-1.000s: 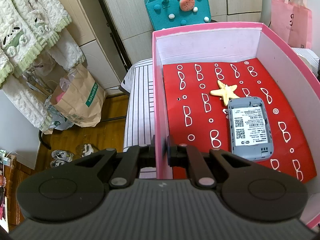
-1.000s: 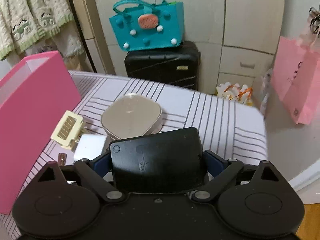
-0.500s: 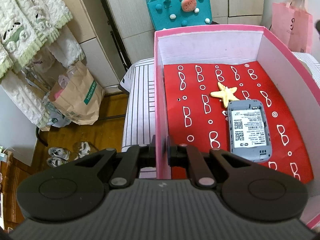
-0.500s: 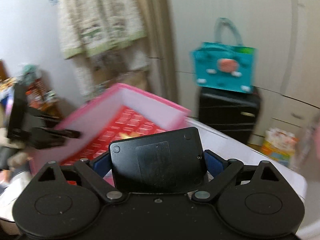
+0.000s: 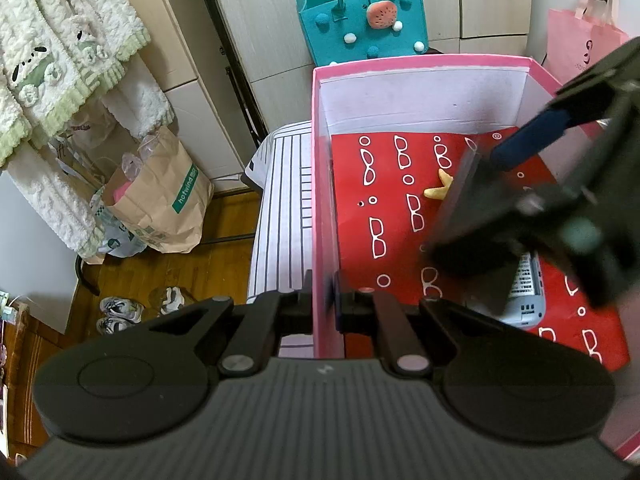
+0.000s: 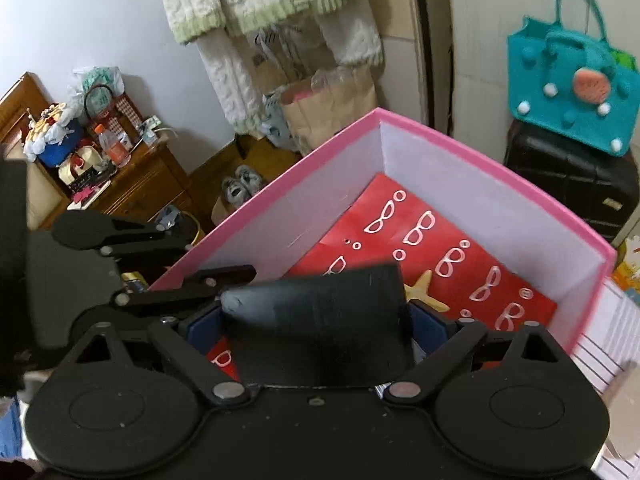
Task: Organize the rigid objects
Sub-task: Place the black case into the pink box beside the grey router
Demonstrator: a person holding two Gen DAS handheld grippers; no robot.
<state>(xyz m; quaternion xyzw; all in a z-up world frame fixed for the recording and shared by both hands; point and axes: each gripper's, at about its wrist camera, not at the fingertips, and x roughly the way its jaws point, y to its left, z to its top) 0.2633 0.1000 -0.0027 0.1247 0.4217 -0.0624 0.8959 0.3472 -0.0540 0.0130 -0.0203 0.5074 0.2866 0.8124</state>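
Note:
My left gripper (image 5: 324, 304) is shut on the left wall of the pink box (image 5: 420, 66), which has a red patterned floor. My right gripper (image 6: 316, 316) is shut on a flat black device (image 6: 320, 320), its blue pads (image 6: 200, 328) pressing the sides. It hangs tilted over the box's inside, and in the left wrist view the black device (image 5: 472, 220) comes in from the right. On the floor lie a yellow starfish (image 5: 438, 190) and a grey device (image 5: 528, 300) with a label, mostly hidden under the black one. The left gripper (image 6: 216, 254) shows on the box's wall.
The box stands on a striped bed sheet (image 5: 284, 200). A teal bag (image 6: 572, 84) sits on a black suitcase (image 6: 572, 184) behind it. A paper bag (image 5: 160, 200) and shoes (image 5: 120, 312) are on the wood floor at the left, beside a cluttered wooden cabinet (image 6: 132, 184).
My right gripper has swung left with the black device, from over the bed to over the box, and now covers most of the grey device. The left gripper has stayed put.

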